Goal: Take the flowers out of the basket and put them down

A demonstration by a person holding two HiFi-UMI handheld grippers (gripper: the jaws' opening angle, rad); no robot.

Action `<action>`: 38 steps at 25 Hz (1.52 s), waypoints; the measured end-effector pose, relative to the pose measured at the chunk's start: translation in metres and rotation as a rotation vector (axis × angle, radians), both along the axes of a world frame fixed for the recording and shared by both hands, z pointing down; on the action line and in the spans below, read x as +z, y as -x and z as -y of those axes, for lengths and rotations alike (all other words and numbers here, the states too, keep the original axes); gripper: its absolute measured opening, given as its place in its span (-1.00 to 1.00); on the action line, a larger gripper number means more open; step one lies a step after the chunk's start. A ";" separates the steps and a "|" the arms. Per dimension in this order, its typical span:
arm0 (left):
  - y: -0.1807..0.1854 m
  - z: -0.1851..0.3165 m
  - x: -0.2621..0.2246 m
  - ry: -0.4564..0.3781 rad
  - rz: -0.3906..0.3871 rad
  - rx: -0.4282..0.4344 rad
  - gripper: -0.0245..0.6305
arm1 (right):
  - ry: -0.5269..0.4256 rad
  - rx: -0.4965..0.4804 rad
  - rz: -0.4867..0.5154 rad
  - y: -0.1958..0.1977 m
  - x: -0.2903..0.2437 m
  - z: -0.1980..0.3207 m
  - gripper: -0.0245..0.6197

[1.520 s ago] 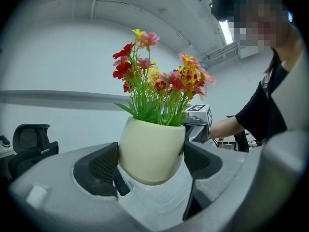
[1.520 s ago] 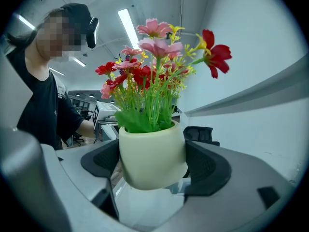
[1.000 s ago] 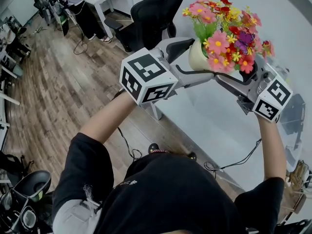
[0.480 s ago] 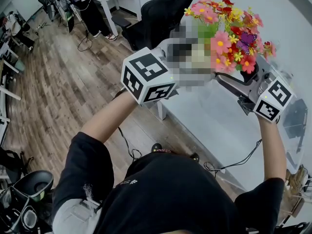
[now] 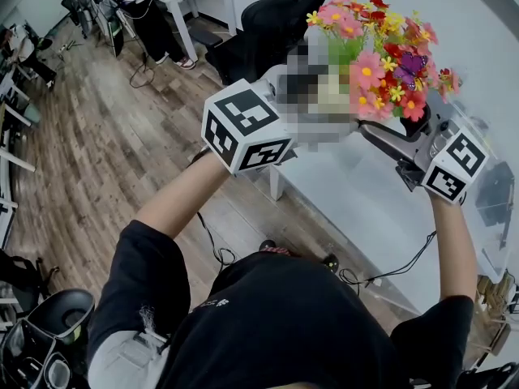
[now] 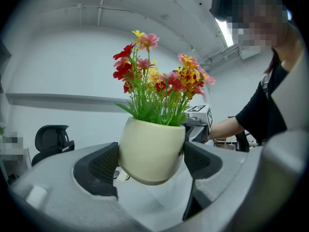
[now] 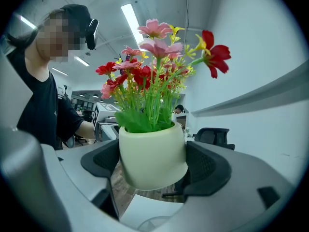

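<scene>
Cream flower pot [image 6: 151,151] snug between jaws of left gripper [image 6: 150,159], right gripper [image 7: 152,162]

Pot [image 6: 151,151]: blurred out in head view, together with jaws of the left gripper [image 6: 150,161]. Jaws of the right gripper [image 7: 152,166]: behind flowers [image 5: 377,47] in that view. Tabletop [image 5: 365,209]: right edge cut off by the picture's edge.

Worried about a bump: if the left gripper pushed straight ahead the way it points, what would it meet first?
The cream pot of flowers, already clamped between the left gripper's fingers. Just beyond, probably the right gripper, gripping the same pot from the opposite side; depth is unclear.
</scene>
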State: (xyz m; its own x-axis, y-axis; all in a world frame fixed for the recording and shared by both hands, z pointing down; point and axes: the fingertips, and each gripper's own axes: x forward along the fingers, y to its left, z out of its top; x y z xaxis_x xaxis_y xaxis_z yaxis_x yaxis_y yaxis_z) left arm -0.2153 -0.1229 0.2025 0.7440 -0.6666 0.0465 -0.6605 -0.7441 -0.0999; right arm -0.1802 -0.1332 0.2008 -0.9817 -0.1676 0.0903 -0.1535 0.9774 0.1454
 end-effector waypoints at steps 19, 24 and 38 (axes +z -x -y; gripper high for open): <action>0.006 -0.025 0.017 0.000 0.007 0.041 0.41 | -0.008 0.039 0.010 0.006 0.017 -0.026 0.45; -0.001 -0.024 0.015 0.001 0.004 0.028 0.41 | -0.005 0.027 0.020 -0.001 0.015 -0.025 0.45; -0.020 -0.083 0.013 0.003 0.000 0.015 0.41 | -0.012 0.014 0.021 -0.021 0.012 -0.084 0.45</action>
